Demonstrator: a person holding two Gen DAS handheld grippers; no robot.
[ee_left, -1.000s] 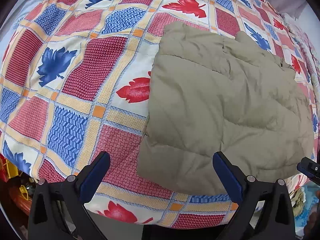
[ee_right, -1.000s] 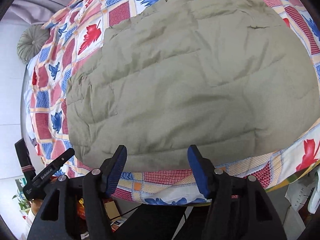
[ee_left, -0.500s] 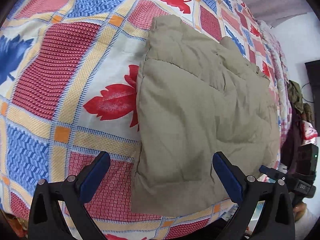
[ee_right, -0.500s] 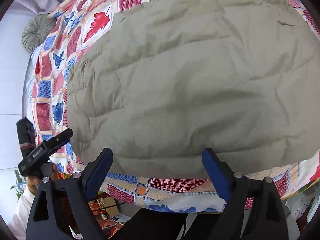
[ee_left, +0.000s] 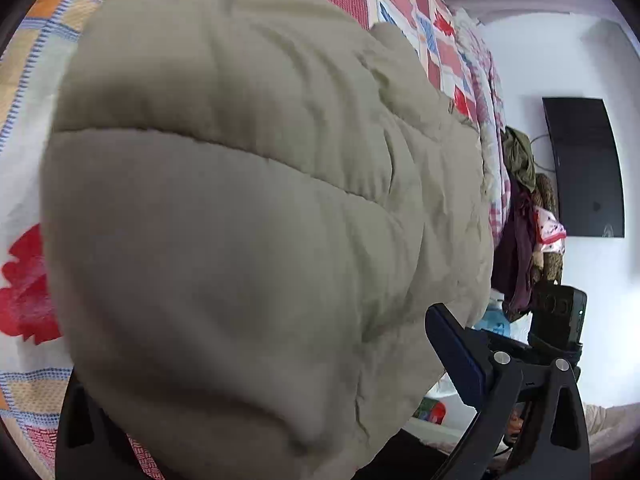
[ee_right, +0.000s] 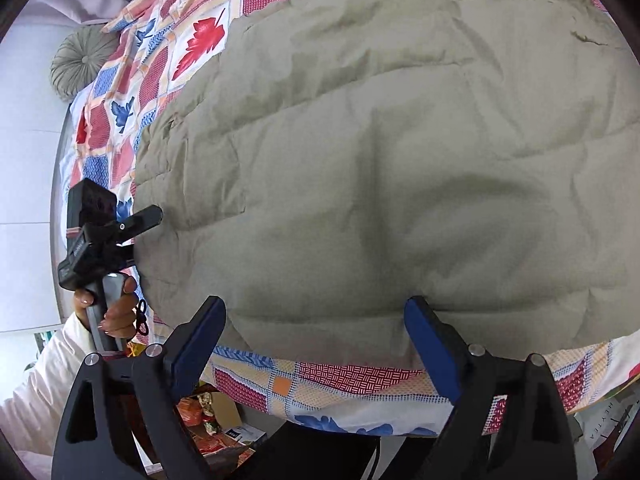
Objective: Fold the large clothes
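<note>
A large olive quilted jacket (ee_right: pixel 400 168) lies spread flat on the patterned bedspread (ee_right: pixel 192 44). My right gripper (ee_right: pixel 316 340) is open wide at the jacket's near hem, with the padded edge between its blue pads and neither pad pressing. My left gripper (ee_left: pixel 320 344) is pushed in against the jacket's left corner (ee_left: pixel 240 240), which fills its view. Its right finger (ee_left: pixel 456 356) shows beside the cloth and the other finger is hidden under it. In the right wrist view a hand holds the left gripper (ee_right: pixel 136 224) at the jacket's left edge.
The bed's near edge runs just below the hem, with boxes and packets (ee_right: pixel 216 416) on the floor under it. A round grey cushion (ee_right: pixel 78 62) sits at the far left. A dark screen (ee_left: pixel 584 168) hangs on the wall beside piled clothes (ee_left: pixel 520 208).
The left gripper has dropped and swung in to the jacket's left corner, which now covers one finger. The right gripper's jaws have widened and it has sunk slightly toward the hem.
</note>
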